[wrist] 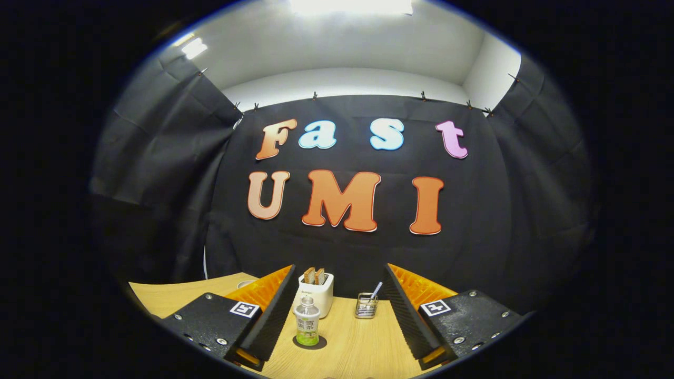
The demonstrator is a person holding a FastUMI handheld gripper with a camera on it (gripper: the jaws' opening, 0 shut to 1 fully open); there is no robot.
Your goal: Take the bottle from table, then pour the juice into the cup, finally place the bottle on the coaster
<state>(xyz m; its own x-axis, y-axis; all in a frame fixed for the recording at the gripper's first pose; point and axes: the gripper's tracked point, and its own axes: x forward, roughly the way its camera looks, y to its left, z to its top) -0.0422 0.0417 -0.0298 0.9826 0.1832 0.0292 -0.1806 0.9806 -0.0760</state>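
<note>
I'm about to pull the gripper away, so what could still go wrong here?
The bottle stands upright on the dark coaster, between the open fingers of the gripper and nearer the left one. A sideways drift while backing out could clip it and tip it. The toaster sits close behind the bottle, so any forward nudge might knock them together.

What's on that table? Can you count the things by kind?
Bottle: 1
Coaster, under the bottle: 1
Toaster: 1
Wire holder: 1
Total: 4
The gripper is open, the bottle between its fingers.
</note>
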